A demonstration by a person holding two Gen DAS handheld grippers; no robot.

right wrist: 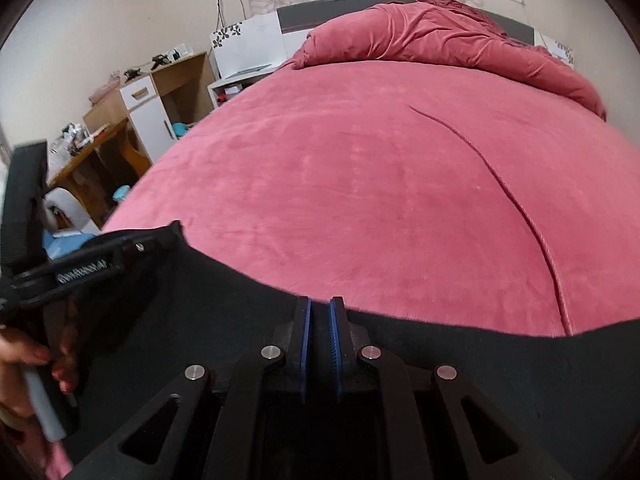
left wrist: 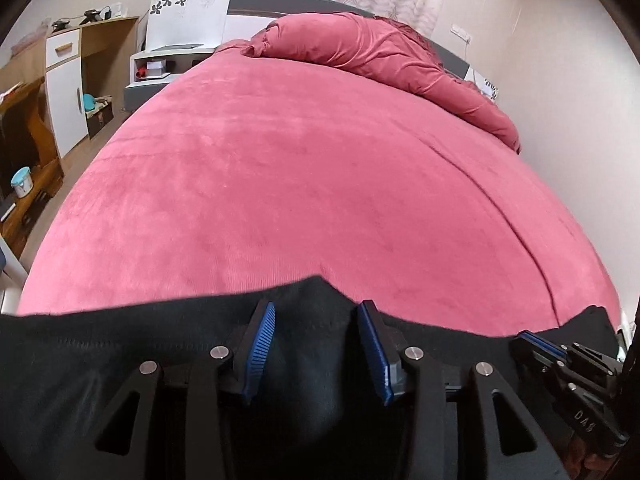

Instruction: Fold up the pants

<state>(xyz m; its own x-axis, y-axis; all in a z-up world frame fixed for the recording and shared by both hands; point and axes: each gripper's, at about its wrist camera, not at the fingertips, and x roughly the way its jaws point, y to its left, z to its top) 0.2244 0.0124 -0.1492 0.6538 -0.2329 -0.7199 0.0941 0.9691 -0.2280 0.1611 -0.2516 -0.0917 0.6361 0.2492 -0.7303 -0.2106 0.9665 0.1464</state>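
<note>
The black pants lie across the near edge of a pink bed. My left gripper stands open over them. Black cloth rises to a peak between its blue pads, which do not press on it. In the right wrist view my right gripper is shut on the pants' far edge, its pads almost together. The right gripper also shows at the lower right of the left wrist view, on the same edge. The left gripper and the hand holding it appear at the left, by a raised corner of the pants.
A bunched pink duvet lies along the headboard. A white nightstand and a wooden cabinet with a white door stand left of the bed. A seam crosses the pink cover.
</note>
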